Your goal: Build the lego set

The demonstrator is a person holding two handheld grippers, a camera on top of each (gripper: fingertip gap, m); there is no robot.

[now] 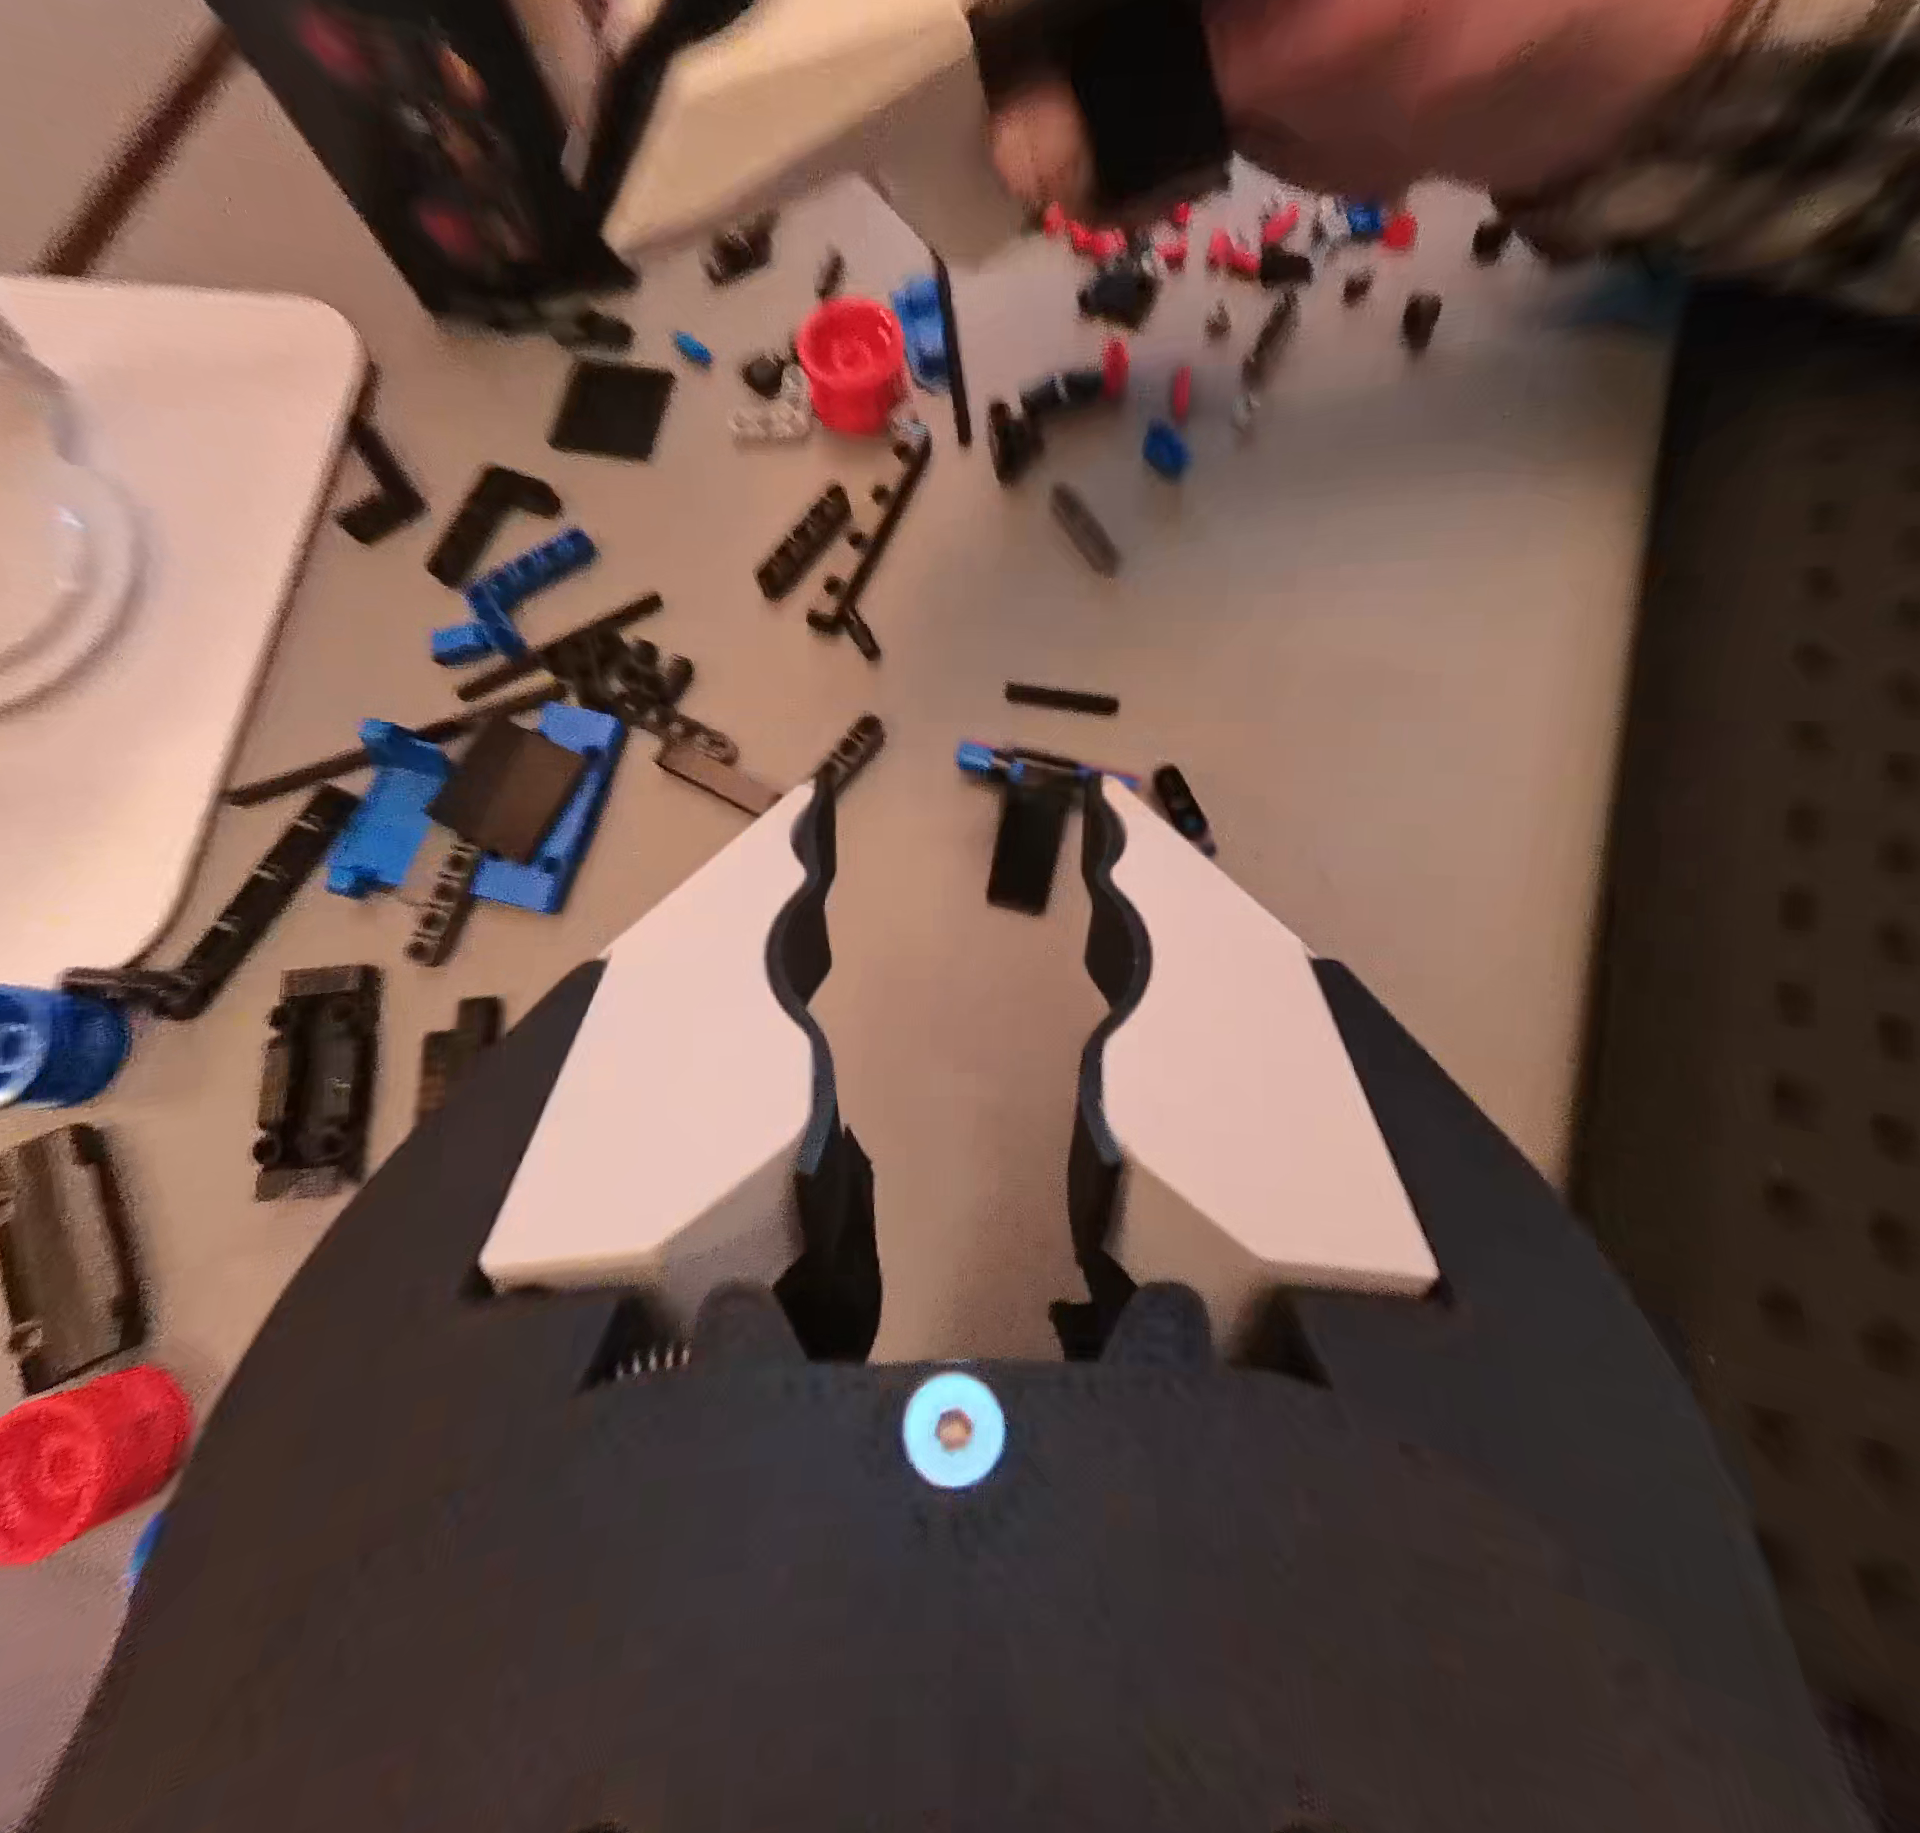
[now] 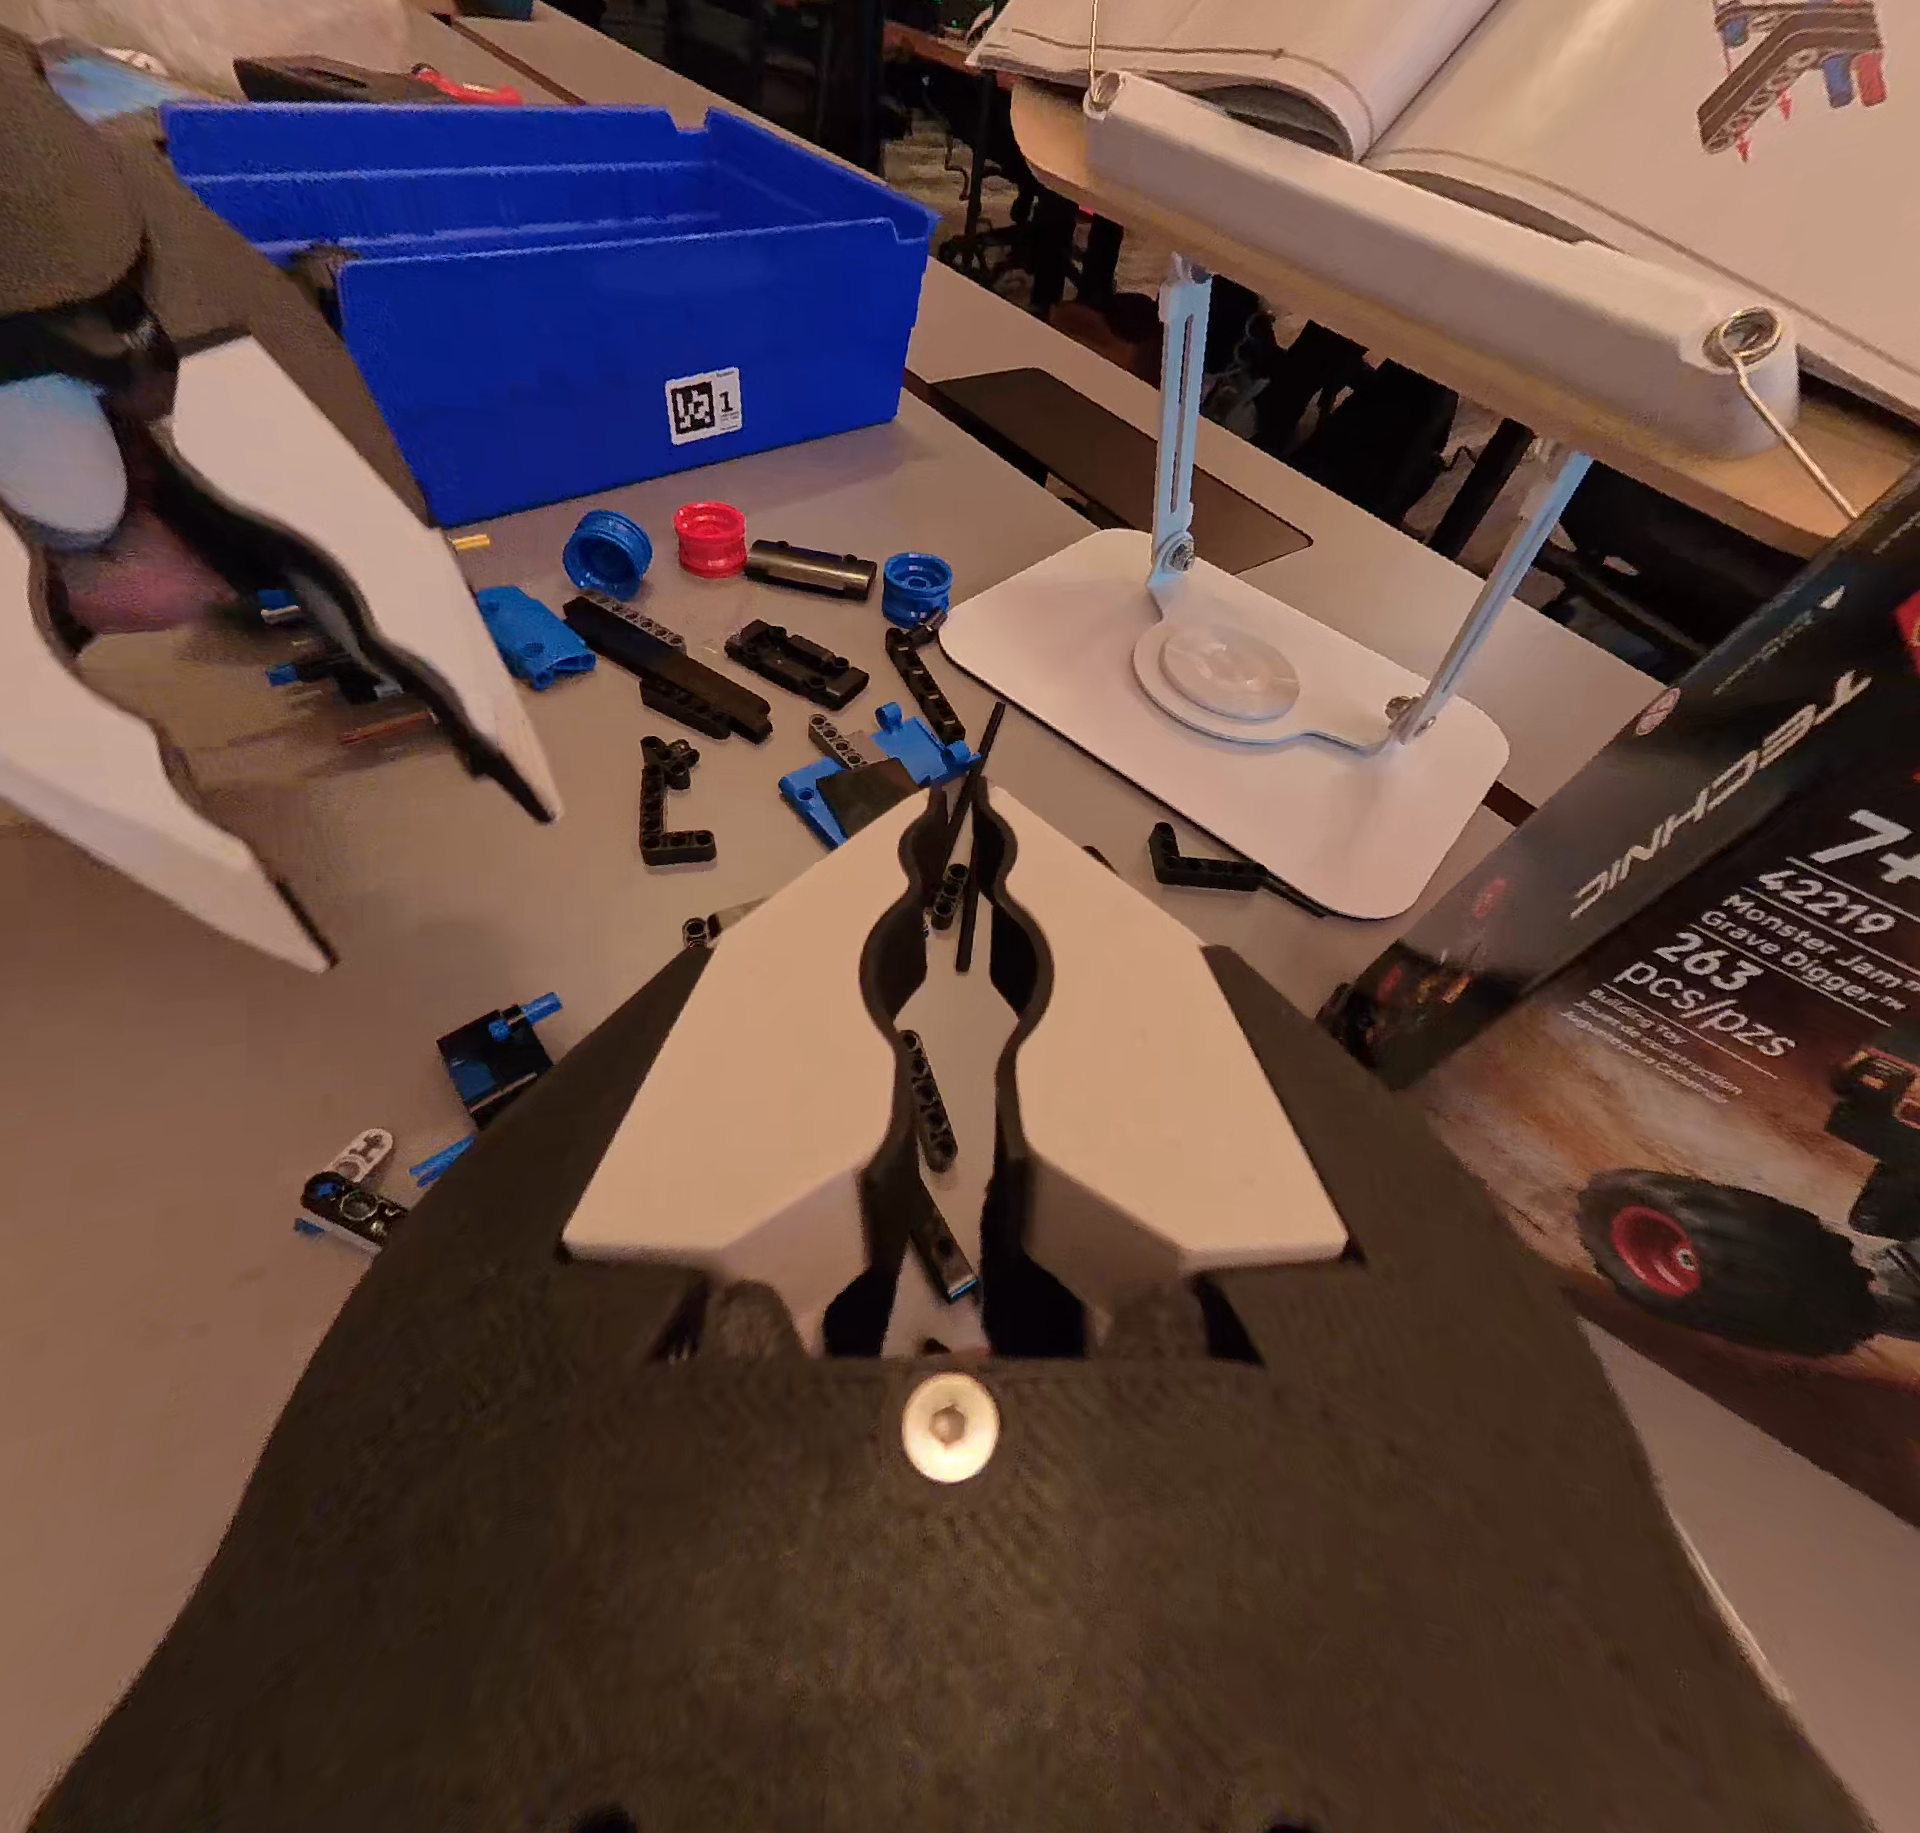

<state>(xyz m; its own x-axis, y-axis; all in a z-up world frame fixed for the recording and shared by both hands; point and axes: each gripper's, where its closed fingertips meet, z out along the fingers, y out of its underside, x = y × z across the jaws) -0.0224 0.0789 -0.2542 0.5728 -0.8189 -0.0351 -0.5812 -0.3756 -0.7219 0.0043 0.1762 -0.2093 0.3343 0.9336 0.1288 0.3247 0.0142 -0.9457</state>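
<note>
Black, blue and red lego pieces lie scattered on the beige table (image 1: 1299, 588). My left gripper (image 1: 961, 796) is open and empty, its tips over a small black-and-blue assembly (image 1: 1023, 833). It also shows blurred at the left of the right wrist view (image 2: 426, 879). My right gripper (image 2: 961, 801) is shut on a thin black axle (image 2: 971, 848) that sticks out past its tips. Beyond them lies a blue-and-black frame piece (image 2: 914, 744), also in the left wrist view (image 1: 478, 807). A hand (image 1: 1455, 48) holds the right gripper at the top of that view.
A white book stand (image 2: 1226, 744) holds the open instruction booklet (image 2: 1558, 48) at the right. The set's box (image 2: 1662, 952) stands beside it. A blue bin (image 2: 623, 329) sits at the back. Red (image 2: 710, 538) and blue (image 2: 608, 552) wheel hubs lie before it. A black perforated mat (image 1: 1766, 848) borders the table. Across from one pair of fingers to the other is roughly 11 cm.
</note>
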